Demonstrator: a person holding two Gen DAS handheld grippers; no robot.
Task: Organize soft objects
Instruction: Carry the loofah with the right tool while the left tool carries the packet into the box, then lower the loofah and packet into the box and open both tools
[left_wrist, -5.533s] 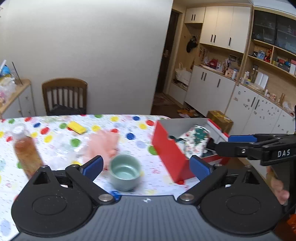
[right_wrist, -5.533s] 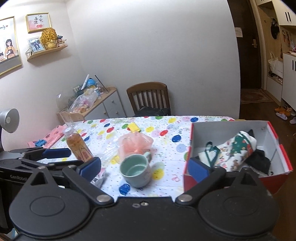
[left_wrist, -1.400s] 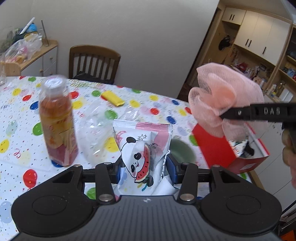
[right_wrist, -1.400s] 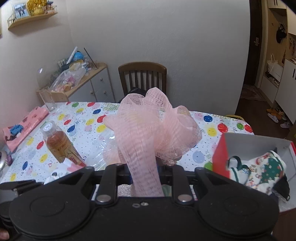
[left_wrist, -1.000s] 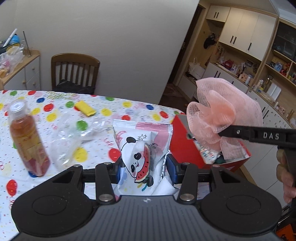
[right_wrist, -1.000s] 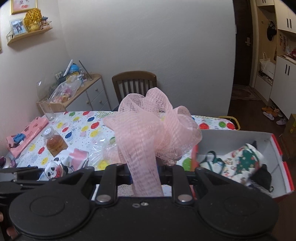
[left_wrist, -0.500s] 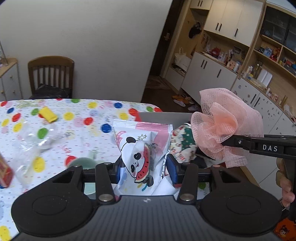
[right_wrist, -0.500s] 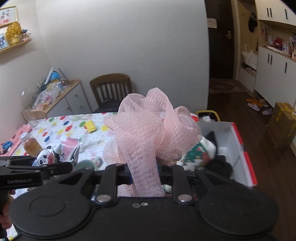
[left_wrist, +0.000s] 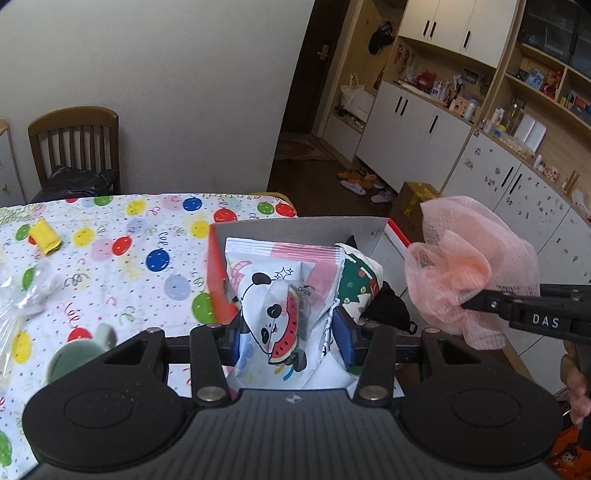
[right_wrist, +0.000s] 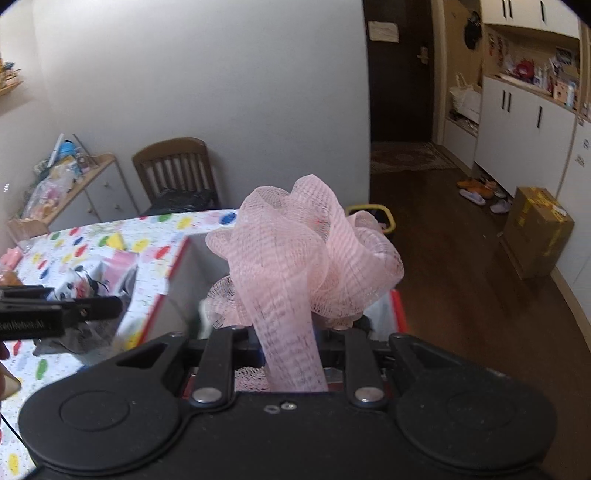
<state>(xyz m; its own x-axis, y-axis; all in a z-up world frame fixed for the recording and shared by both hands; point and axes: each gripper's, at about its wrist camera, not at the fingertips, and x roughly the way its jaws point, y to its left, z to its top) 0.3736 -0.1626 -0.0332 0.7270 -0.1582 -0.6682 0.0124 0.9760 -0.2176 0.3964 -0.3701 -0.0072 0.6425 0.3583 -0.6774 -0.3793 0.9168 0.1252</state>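
Nearest, left tongs (left_wrist: 291, 332) clenched on panda snack pouch (left_wrist: 284, 295): light, crinkly, slippery film, best pinched low at mid-body. Right tongs (right_wrist: 291, 347) clenched on pink mesh sponge (right_wrist: 306, 251): airy, compressible, snag-prone. Both hang over red box (left_wrist: 218, 273) at desk (left_wrist: 147, 229) edge.

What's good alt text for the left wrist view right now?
The left gripper jaws clamp a white panda-and-watermelon pouch just in front of an open red box at the edge of a balloon-print tablecloth. At right, the right gripper holds a pink mesh bath pouf beside the box, which already contains Christmas-print fabric.
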